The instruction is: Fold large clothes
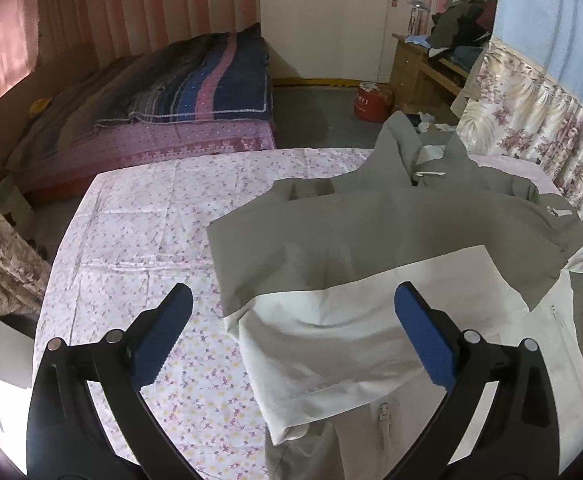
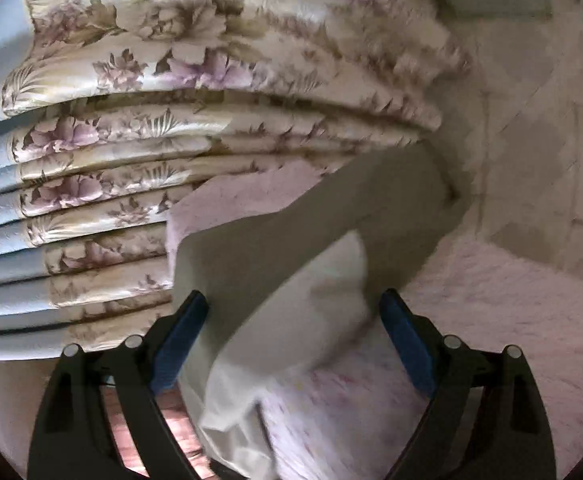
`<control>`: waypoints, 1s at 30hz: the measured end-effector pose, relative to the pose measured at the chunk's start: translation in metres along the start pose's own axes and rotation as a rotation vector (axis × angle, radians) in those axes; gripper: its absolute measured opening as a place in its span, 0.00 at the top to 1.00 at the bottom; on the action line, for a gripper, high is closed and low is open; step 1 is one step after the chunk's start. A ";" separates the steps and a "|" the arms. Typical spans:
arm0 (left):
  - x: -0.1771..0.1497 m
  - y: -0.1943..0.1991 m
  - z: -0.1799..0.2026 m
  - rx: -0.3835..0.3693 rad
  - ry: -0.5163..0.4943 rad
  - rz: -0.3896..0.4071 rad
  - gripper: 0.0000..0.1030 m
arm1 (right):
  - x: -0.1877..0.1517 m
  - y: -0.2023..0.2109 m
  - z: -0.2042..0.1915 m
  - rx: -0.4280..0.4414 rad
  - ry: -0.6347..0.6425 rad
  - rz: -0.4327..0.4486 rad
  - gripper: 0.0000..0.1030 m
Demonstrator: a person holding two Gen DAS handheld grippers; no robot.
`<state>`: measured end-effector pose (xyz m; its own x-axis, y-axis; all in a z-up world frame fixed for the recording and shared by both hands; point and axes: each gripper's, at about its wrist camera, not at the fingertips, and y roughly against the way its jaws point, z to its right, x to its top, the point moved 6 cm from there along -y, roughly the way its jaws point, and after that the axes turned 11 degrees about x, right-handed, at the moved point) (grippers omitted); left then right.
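Hovering over the bed, the left gripper has its jaws spread wide with nothing between the blue pads; the cloth seen between them lies lower, on the flowered sheet, and is not touched

Jacket: grey above, white below, lying flat on the sheet, partly folded, one sleeve laid crosswise over the chest. Hood points to the far edge of the bed, hem toward the camera, so the long axis runs away from the left gripper. White lower panel sits just ahead of and below the left jaws, slightly to their right

Right wrist view is blurred. Right gripper also stands wide, nothing pinched. A loose grey-and-white part of the jacket runs between its fingers on a slant, from near the left pad up toward the flowered curtain. Whether this is the second sleeve or a side flap: cannot tell. Contact with the left pad: cannot tell through the blur

Judgement: the right gripper is the nearer one to that unfolded part, which lies on the curtain side of the bed. The next fold probably brings it inward across the long axis, toward the sleeve already laid over. The left gripper is placed for the hem end, lengthwise fold to follow

Risk: slick cloth may slip from a shallow pinch
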<state>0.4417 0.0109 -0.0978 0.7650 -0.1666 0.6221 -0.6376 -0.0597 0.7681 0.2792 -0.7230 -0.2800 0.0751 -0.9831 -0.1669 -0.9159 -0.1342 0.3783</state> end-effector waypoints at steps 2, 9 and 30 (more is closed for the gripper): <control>-0.001 0.000 -0.003 0.015 0.006 0.000 0.03 | 0.005 -0.001 -0.011 0.009 0.073 0.035 0.24; -0.003 -0.001 -0.012 0.046 0.013 0.007 0.03 | 0.006 0.016 -0.076 -0.086 0.469 0.131 0.89; 0.002 -0.009 -0.021 -0.019 0.076 0.008 0.03 | -0.446 -0.061 -0.217 -0.298 1.989 -0.076 0.88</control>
<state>0.4512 0.0315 -0.1003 0.7653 -0.0921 0.6370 -0.6421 -0.0402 0.7656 0.3869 -0.3030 -0.0315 0.5417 0.3121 0.7804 -0.8248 0.0186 0.5651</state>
